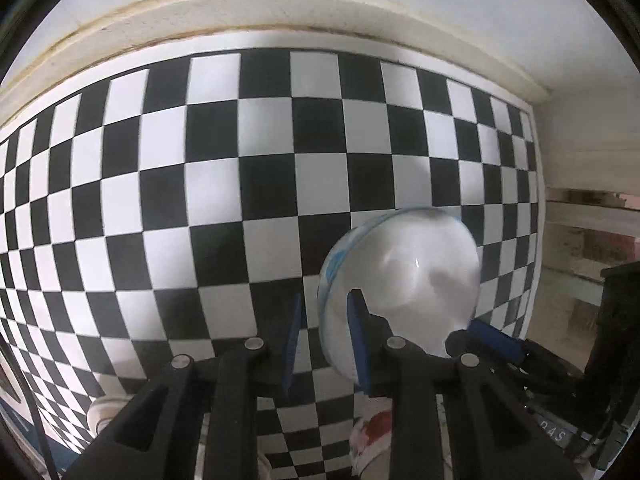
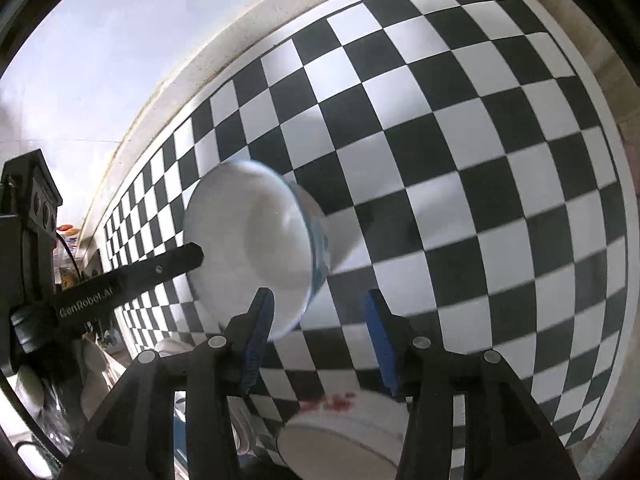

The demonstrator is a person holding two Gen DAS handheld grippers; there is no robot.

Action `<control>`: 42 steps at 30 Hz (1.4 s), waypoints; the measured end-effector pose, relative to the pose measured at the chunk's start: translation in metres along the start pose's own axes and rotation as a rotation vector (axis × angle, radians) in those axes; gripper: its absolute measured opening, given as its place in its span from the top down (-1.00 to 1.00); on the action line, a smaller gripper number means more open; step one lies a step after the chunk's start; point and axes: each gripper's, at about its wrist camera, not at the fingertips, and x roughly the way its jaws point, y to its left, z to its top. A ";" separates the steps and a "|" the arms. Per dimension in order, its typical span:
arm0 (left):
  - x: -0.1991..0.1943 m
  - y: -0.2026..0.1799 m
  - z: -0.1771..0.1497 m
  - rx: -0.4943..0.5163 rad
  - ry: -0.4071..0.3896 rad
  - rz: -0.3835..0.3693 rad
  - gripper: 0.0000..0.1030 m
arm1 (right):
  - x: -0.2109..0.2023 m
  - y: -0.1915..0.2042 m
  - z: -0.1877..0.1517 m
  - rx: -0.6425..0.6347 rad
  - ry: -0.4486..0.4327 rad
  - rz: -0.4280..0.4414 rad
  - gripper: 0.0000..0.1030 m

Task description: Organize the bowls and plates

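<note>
**Here, a tipped bowl between two grippers**

Now the white ceramic bowl with a blue pattern on its outside (image 1: 404, 276) is tipped steeply on its side over the black-and-white checkerboard mat (image 1: 200, 160). Its pale inside is turned toward the left wrist camera. It is blurred in both views.

The left gripper (image 1: 327, 296) has the bowl's wall between its blue-padded fingers, one finger inside the bowl and the other outside. The jaws stand narrowly apart. A thin strip of checkerboard shows between the outer pad and the wall, so I cannot tell whether the pads really clamp the bowl. In the right wrist view, one black finger of the left gripper (image 2: 160, 269) reaches in from the left edge, and its tip meets the bowl's rim.

The right gripper (image 2: 319, 294) has its jaws spread well apart. The bowl's lower edge lies just beside one blue pad, while the other pad stands clear of it, with only the mat between the two.

Below the grippers, at the near edge of the mat, sits a white dish with red markings (image 2: 340, 428). A cream-coloured border (image 1: 240, 12) runs along the mat's far side.
</note>
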 end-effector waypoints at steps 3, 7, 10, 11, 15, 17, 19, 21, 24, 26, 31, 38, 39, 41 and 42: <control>0.010 -0.005 0.001 0.020 0.008 0.003 0.59 | 0.009 -0.001 0.009 0.008 0.017 -0.017 0.03; 0.020 -0.012 0.005 0.049 0.003 0.030 0.73 | 0.018 -0.005 0.015 0.019 0.028 -0.032 0.12; 0.022 -0.012 0.007 0.051 -0.002 0.036 0.79 | 0.025 -0.005 0.017 0.025 0.034 -0.039 0.64; 0.022 -0.011 0.007 0.047 -0.002 0.032 0.79 | 0.025 -0.004 0.017 0.029 0.035 -0.024 0.71; 0.018 -0.013 0.003 0.057 -0.015 0.041 0.79 | 0.025 0.002 0.014 0.029 0.014 -0.054 0.78; 0.016 -0.016 0.001 0.064 -0.023 0.054 0.79 | 0.025 0.003 0.012 0.027 0.019 -0.060 0.78; 0.012 -0.019 -0.001 0.077 -0.035 0.069 0.79 | 0.024 0.005 0.009 0.025 0.023 -0.056 0.78; 0.009 -0.023 -0.005 0.093 -0.048 0.080 0.79 | 0.023 0.011 0.006 0.014 0.013 -0.066 0.78; 0.004 -0.029 -0.011 0.104 -0.061 0.076 0.79 | 0.015 0.015 0.003 0.004 -0.002 -0.069 0.78; -0.002 -0.031 -0.014 0.108 -0.069 0.066 0.79 | 0.009 0.018 0.000 0.000 -0.013 -0.067 0.78; -0.021 -0.038 -0.027 0.123 -0.105 0.060 0.79 | -0.012 0.024 -0.012 -0.021 -0.039 -0.063 0.78; -0.046 -0.053 -0.056 0.175 -0.153 0.075 0.79 | -0.042 0.025 -0.038 -0.029 -0.079 -0.046 0.78; -0.050 -0.056 -0.063 0.188 -0.160 0.073 0.79 | -0.047 0.024 -0.044 -0.029 -0.085 -0.042 0.78; -0.053 -0.060 -0.073 0.200 -0.167 0.069 0.79 | -0.055 0.022 -0.055 -0.030 -0.097 -0.039 0.78; -0.055 -0.062 -0.079 0.208 -0.169 0.067 0.79 | -0.059 0.020 -0.062 -0.030 -0.103 -0.037 0.78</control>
